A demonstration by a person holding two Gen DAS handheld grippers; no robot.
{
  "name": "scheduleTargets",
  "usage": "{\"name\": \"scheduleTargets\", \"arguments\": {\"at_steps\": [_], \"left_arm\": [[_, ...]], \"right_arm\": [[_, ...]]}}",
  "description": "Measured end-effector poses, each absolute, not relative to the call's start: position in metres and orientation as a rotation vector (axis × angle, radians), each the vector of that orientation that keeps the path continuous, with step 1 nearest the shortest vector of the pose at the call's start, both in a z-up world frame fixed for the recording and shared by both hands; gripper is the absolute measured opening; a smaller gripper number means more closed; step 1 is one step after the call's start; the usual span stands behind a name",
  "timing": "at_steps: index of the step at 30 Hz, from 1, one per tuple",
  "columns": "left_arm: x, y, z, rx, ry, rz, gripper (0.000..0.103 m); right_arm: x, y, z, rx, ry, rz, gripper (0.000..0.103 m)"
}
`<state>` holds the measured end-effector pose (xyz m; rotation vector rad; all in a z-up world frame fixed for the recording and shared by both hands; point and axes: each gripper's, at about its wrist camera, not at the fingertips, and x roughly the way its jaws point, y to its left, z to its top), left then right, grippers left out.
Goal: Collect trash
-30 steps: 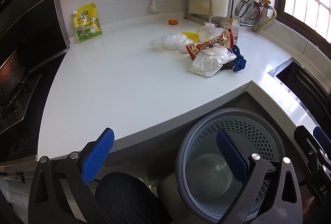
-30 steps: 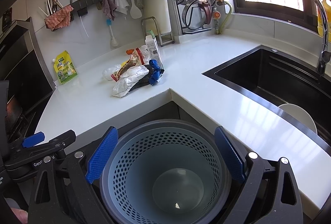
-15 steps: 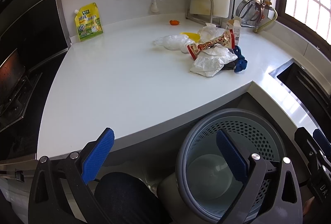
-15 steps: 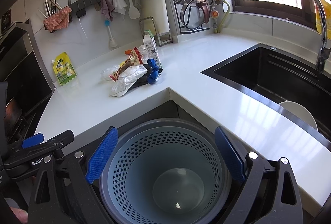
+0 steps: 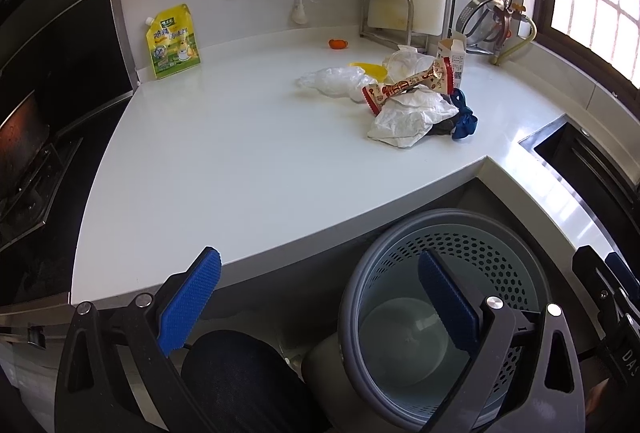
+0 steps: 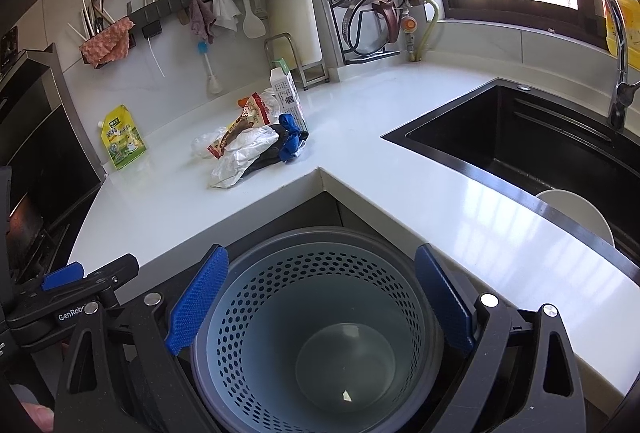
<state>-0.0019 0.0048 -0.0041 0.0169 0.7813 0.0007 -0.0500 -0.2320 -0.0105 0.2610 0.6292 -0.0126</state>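
Left gripper and right gripper, jaws of both spread wide and holding nothing, above a perforated grey bin below the counter's inner corner. Trash pile (white wrappers, snack packet, blue scrap, carton) lies far right on the counter, near the corner.
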Motion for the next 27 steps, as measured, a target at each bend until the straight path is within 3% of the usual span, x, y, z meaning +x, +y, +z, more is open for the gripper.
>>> {"name": "scheduleTargets", "arguments": {"at_steps": [15,27], "left_arm": [[0.013,0.006,-0.004,0.007,0.796,0.001,0.097],[0.069,0.006,0.002,-0.006,0.786,0.027,0.097]], "right_arm": [[-0.032,-0.233,-0.006,0.239,0.654,-0.007,0.09],[0.036,-0.24,0.0,0.185,0.671,0.011,0.09]]}}
